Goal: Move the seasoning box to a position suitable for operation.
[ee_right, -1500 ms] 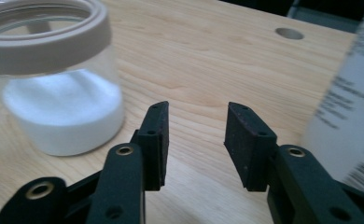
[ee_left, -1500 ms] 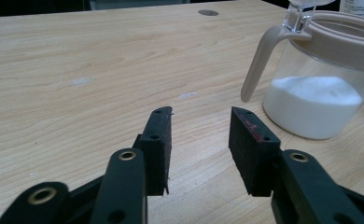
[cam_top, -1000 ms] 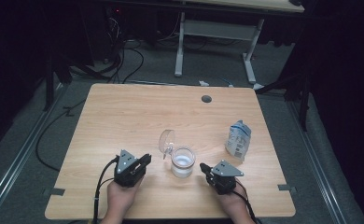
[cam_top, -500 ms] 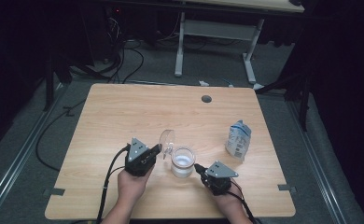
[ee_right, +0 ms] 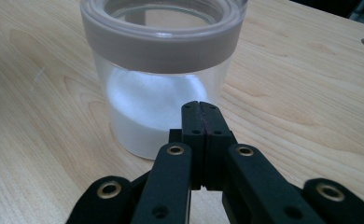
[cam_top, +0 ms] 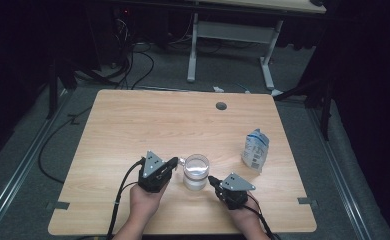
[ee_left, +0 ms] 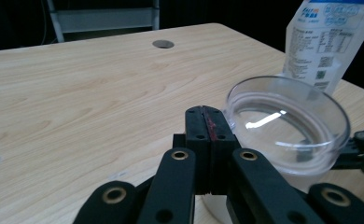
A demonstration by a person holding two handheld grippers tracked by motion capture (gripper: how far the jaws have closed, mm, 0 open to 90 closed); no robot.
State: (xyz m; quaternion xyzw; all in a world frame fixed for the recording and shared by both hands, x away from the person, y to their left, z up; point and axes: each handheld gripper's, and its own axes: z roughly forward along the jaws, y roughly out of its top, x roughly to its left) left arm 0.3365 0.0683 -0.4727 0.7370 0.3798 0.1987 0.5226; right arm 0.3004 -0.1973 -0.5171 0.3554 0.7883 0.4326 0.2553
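Observation:
A clear jar [cam_top: 195, 175] holding white powder stands near the table's front edge, with a clear lid [ee_left: 287, 116] lying across its mouth. My left gripper [cam_top: 174, 161] is shut, its tips right beside the jar's left rim and nothing between the jaws. In the left gripper view its closed tips [ee_left: 207, 112] sit just left of the lid. To the jar's right, my right gripper [cam_top: 211, 178] is also shut, pointing at the jar's lower wall. In the right gripper view the jar [ee_right: 157, 102] stands close behind the closed tips [ee_right: 201, 106].
A white and blue pouch [cam_top: 256, 150] stands upright to the right of the jar, also seen as the pouch [ee_left: 325, 42] behind the lid. A cable hole [cam_top: 221, 106] lies in the far part of the wooden table [cam_top: 148, 120]. Desk legs and cables are on the floor beyond.
The clear lid that stood tilted left of the jar now lies on the jar's mouth. My left gripper moved right, up to the jar's rim. The right gripper barely shifted.

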